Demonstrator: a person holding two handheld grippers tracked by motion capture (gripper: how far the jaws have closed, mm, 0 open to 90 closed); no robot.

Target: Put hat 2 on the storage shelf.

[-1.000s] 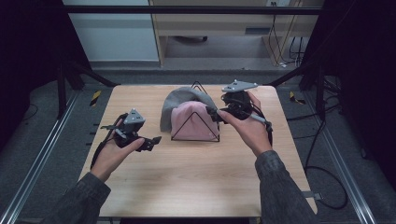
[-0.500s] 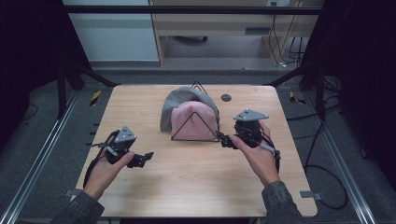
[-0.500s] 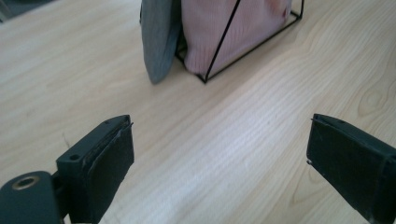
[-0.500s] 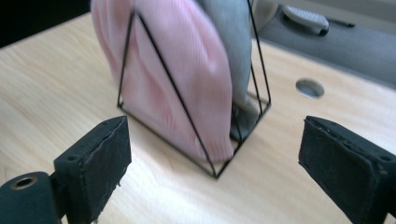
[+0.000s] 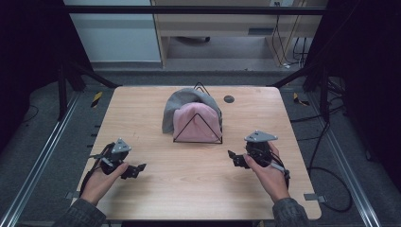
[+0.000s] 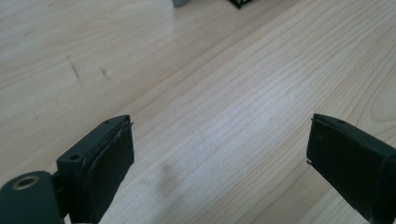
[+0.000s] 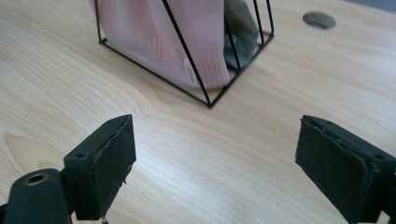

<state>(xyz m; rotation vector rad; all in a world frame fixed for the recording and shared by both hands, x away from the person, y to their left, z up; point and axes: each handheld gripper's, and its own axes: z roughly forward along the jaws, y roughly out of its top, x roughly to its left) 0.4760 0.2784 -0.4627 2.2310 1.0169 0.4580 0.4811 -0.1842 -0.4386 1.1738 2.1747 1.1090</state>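
Observation:
A black wire rack [image 5: 197, 127] [image 7: 205, 91] stands at the table's middle back, with a pink knit cloth [image 5: 196, 120] [image 7: 187, 37] draped in front and a grey cloth [image 5: 182, 104] [image 7: 240, 32] behind it. My left gripper [image 5: 138, 169] [image 6: 219, 163] is open low over bare wood at the front left, nothing between its jaws. My right gripper [image 5: 232, 157] [image 7: 215, 163] is open at the front right, a little short of the rack's near right corner, also holding nothing.
The light wooden table [image 5: 198, 189] has rounded corners and a dark round cable hole [image 5: 229, 99] [image 7: 319, 19] at the back right. Metal rails run along the floor on both sides. A cable trails off the right gripper over the table's right edge.
Both grippers have drawn back from the rack toward the table's front. The right one, which was up at the rack's right side, now sits low and apart from it.

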